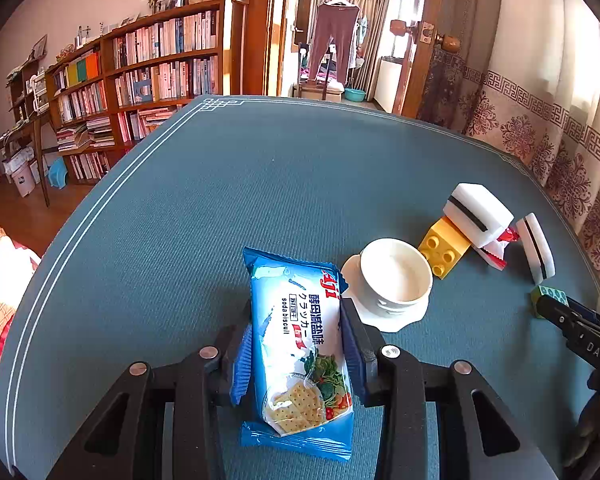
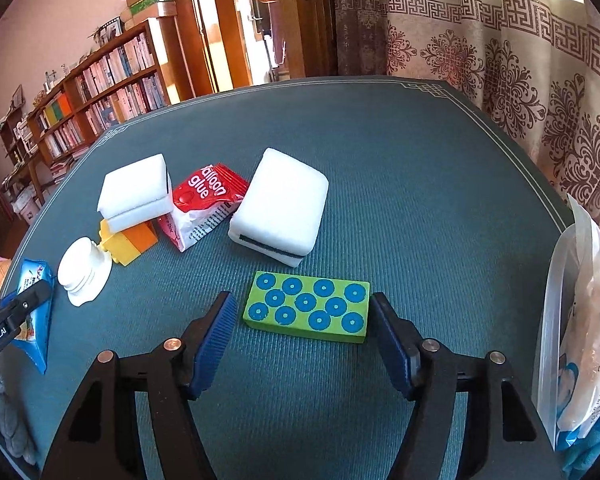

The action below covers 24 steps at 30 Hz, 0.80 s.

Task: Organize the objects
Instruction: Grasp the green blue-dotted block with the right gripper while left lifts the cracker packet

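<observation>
A blue soda biscuit packet [image 1: 296,360] lies lengthwise on the teal table mat [image 1: 220,200], and my left gripper [image 1: 296,308] is shut on it, with a blue pad pressing each long side. In the right wrist view a green block with blue dots [image 2: 306,308] lies flat on the mat. My right gripper [image 2: 303,302] is open and straddles it. The right pad is close to the block's end, and a gap shows at the left pad. The same green block [image 1: 550,294] peeks out at the right of the left wrist view.
A white cup on a saucer [image 1: 394,276] stands just right of the packet. Beyond it are a yellow brick [image 1: 446,246], two white sponges [image 2: 280,204] [image 2: 136,190] and a red balloon glue packet [image 2: 204,196]. A clear plastic bag [image 2: 584,320] lies at the right edge.
</observation>
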Available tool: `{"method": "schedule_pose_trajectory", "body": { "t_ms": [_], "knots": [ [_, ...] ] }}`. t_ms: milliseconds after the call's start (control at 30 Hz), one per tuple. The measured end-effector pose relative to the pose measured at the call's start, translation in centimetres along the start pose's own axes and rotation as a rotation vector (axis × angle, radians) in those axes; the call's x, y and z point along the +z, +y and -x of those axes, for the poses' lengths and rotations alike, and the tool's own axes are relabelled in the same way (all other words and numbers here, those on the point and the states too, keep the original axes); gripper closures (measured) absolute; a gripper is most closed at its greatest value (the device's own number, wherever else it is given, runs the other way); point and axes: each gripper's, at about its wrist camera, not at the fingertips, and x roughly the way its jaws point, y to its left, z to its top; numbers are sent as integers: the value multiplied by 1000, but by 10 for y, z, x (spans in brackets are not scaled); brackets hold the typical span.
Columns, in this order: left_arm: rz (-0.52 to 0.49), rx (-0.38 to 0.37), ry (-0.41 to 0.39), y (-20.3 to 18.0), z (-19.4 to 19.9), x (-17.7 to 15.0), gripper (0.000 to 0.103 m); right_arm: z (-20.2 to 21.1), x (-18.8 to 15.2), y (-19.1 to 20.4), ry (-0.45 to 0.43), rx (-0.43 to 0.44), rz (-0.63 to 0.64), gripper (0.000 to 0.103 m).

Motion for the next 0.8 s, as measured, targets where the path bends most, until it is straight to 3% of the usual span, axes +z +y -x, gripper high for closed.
{"method": "schedule_pose_trajectory", "body": {
  "t_ms": [500,800],
  "knots": [
    [-17,-28,-3,-13,10,-6,62,29,-31,-5,-5,81,-26,39],
    [-61,-75,3,-32,24,-13,62,71,-56,-6,-56,105,-2,39]
  ]
}}
